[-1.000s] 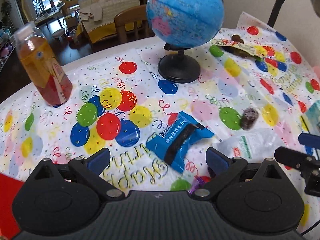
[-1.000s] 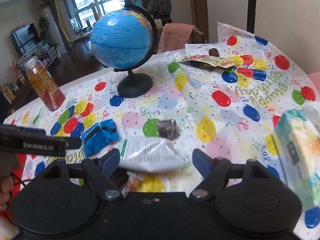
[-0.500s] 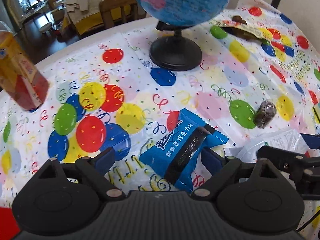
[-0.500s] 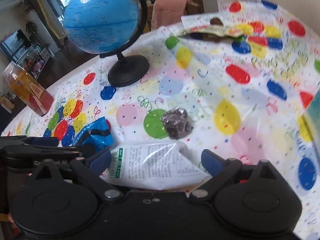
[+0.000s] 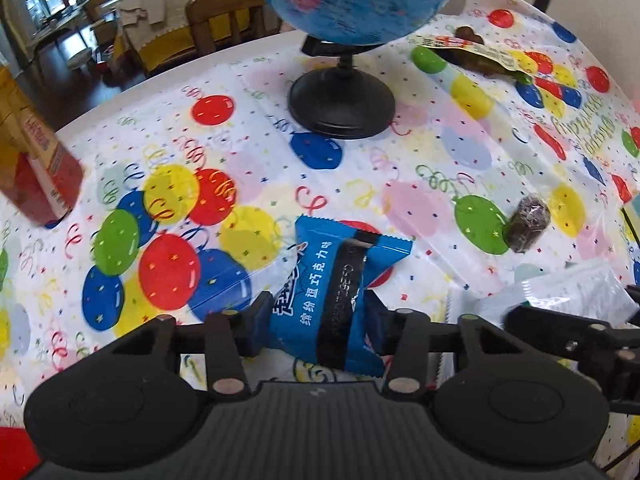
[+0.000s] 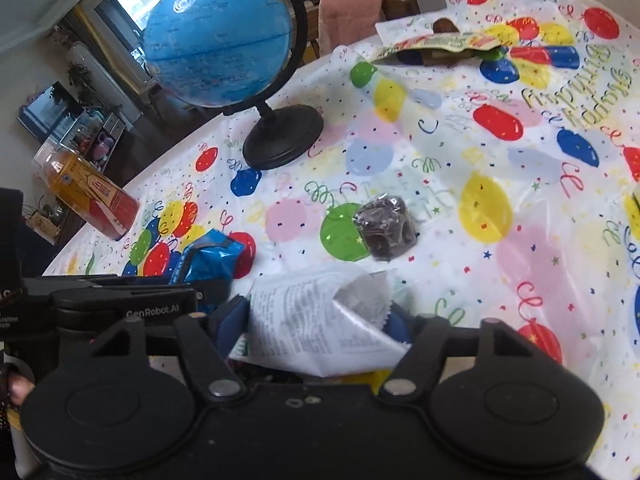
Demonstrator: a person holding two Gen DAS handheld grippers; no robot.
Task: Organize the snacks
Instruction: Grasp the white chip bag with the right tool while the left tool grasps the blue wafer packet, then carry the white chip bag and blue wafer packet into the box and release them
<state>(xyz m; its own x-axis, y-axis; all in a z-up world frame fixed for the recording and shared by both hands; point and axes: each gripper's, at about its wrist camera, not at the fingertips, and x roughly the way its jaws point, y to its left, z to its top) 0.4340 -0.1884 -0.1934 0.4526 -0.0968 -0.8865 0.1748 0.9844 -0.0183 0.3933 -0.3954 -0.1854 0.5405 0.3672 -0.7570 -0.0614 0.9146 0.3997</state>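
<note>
My left gripper [image 5: 316,322] is shut on a blue snack packet [image 5: 340,280] with a black band, low over the balloon-print tablecloth; the packet also shows in the right wrist view [image 6: 212,260]. My right gripper [image 6: 320,320] is shut on a white snack packet [image 6: 316,316] with printed text, just right of the left gripper [image 6: 120,304]. The white packet shows at the right edge of the left wrist view [image 5: 560,292]. A small dark wrapped snack [image 6: 386,226] lies on the cloth beyond both grippers [image 5: 526,224].
A blue globe [image 6: 224,40] on a black base [image 5: 342,104] stands at the back. An orange drink bottle [image 5: 32,168] stands at the left. A flat green-and-yellow snack packet [image 6: 440,46] lies at the far right back. Chairs stand behind the table.
Both grippers moved forward over their packets and closed: the left one on the blue packet, the right one on the white packet, which crumpled.
</note>
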